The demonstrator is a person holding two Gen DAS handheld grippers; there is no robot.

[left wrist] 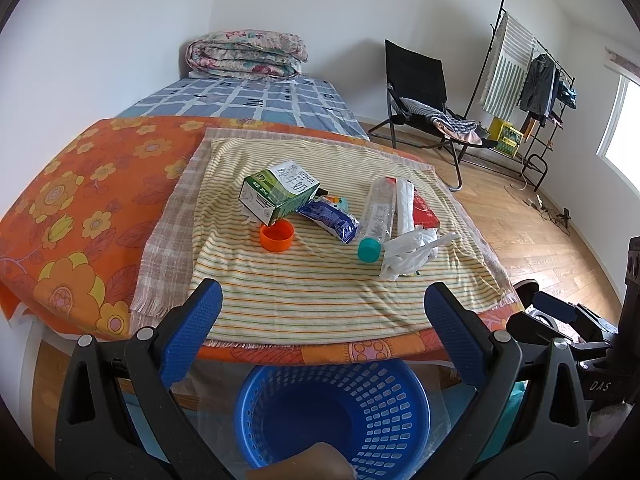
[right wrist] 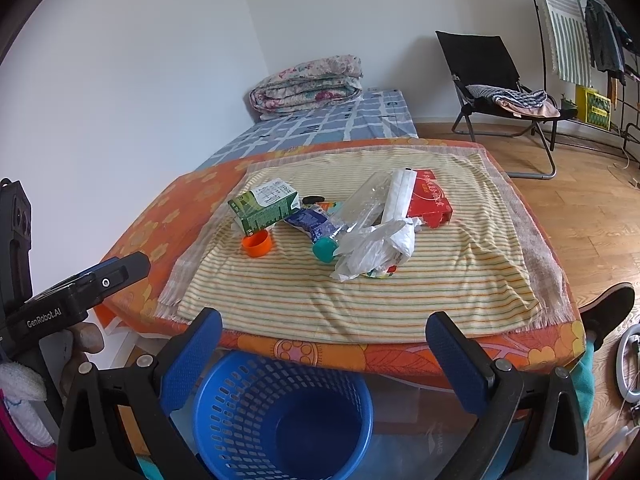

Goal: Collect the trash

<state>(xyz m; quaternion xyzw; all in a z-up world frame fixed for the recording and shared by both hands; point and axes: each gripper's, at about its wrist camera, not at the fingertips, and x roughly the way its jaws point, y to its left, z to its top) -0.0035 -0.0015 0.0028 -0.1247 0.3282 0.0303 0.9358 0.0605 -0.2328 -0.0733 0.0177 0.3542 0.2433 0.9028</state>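
Both claws wide, empty: left claw [left wrist: 323, 312], right claw [right wrist: 323, 340]. Trash mid-tabletop [left wrist: 320, 304]; blue basket [left wrist: 332, 412] below near edge. Milk carton [left wrist: 278, 192] probably light, stiff: pinch across sides. Plastic bottle [left wrist: 378, 212] slippery, crushable.

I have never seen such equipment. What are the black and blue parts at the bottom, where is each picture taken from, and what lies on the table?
No robot: a person holds one claw in each hand, each with a camera looking along its fingers. One picture is from the left claw, the other from the right claw. Both are open and hold nothing. On the striped cloth lie a milk carton, an orange cap, a clear bottle, a blue wrapper, a red box and crumpled white plastic. A blue basket waits below.
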